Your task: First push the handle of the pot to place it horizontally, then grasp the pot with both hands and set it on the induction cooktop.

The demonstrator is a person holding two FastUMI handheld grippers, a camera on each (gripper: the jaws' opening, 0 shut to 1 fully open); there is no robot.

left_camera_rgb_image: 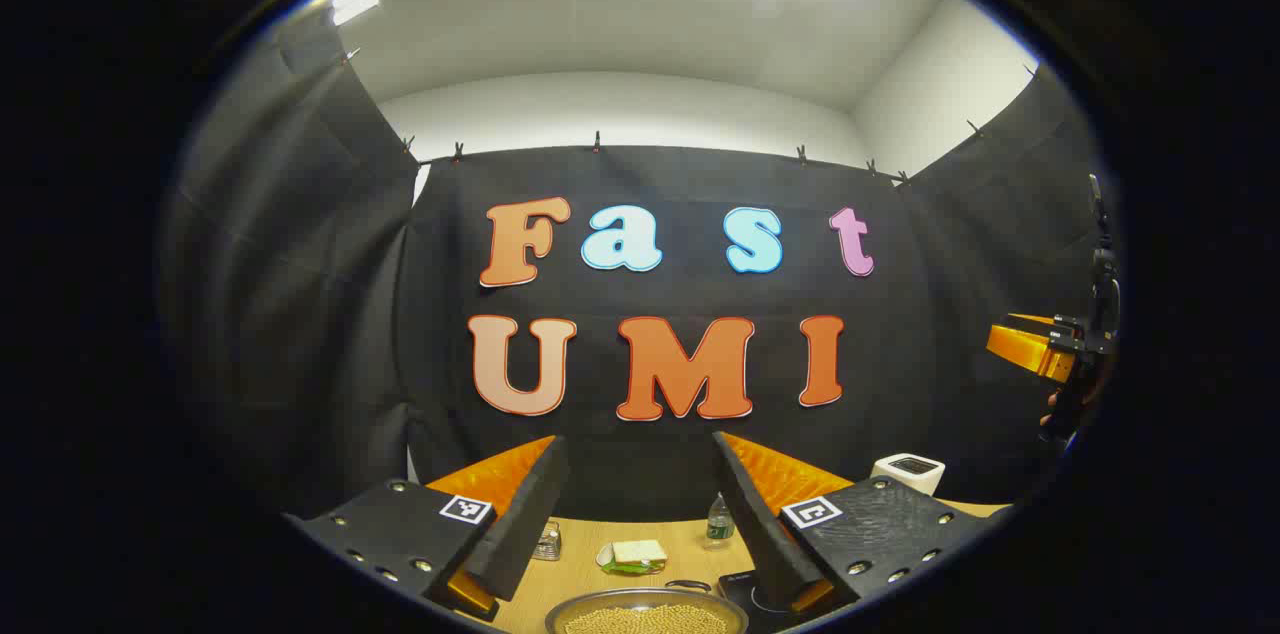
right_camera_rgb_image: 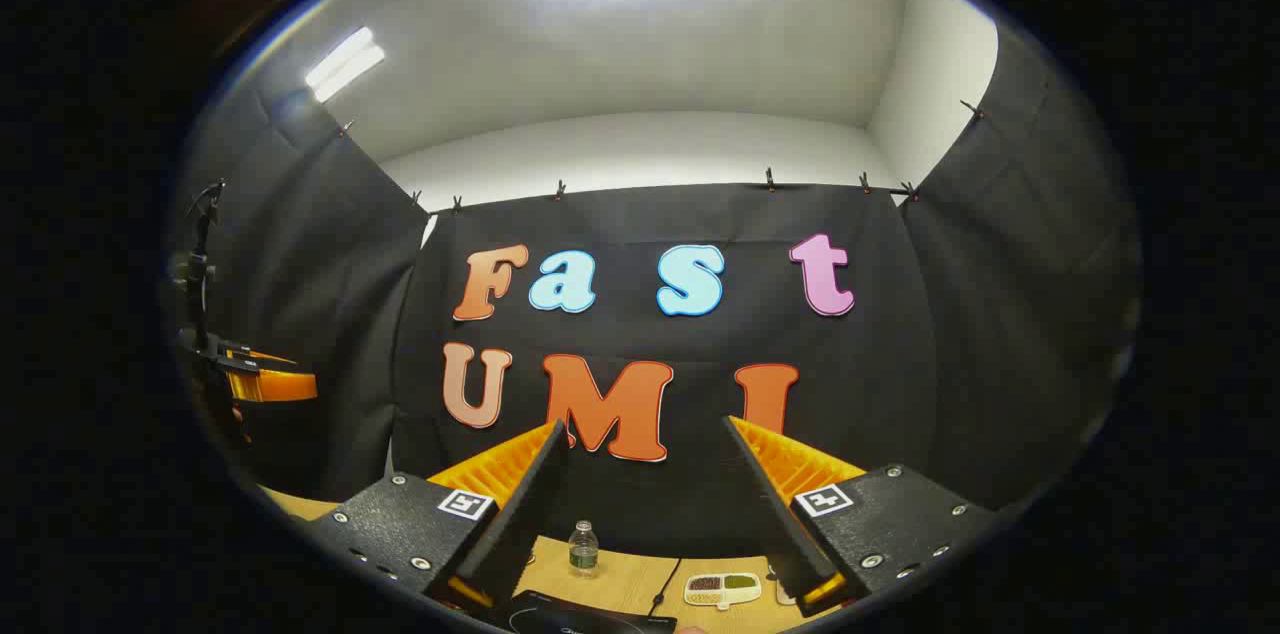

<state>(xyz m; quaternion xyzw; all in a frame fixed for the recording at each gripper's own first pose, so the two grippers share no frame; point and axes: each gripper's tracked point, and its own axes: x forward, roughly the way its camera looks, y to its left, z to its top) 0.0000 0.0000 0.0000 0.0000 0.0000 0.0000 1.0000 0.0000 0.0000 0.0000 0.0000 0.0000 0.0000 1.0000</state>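
The metal pot, filled with small pale grains, lies low in the left gripper view, just below and between my left gripper's fingers. A small dark loop sits at its far rim. The black induction cooktop lies right of the pot, partly hidden by a finger. My left gripper is open and holds nothing, raised above the table. My right gripper is open and holds nothing too, with the cooktop below its left finger. Each gripper also appears at the edge of the other's view: the right, the left.
On the wooden table stand a water bottle, a small glass jar, a plate with a pale block and a white box. The right gripper view has the bottle, a cable and a divided dish.
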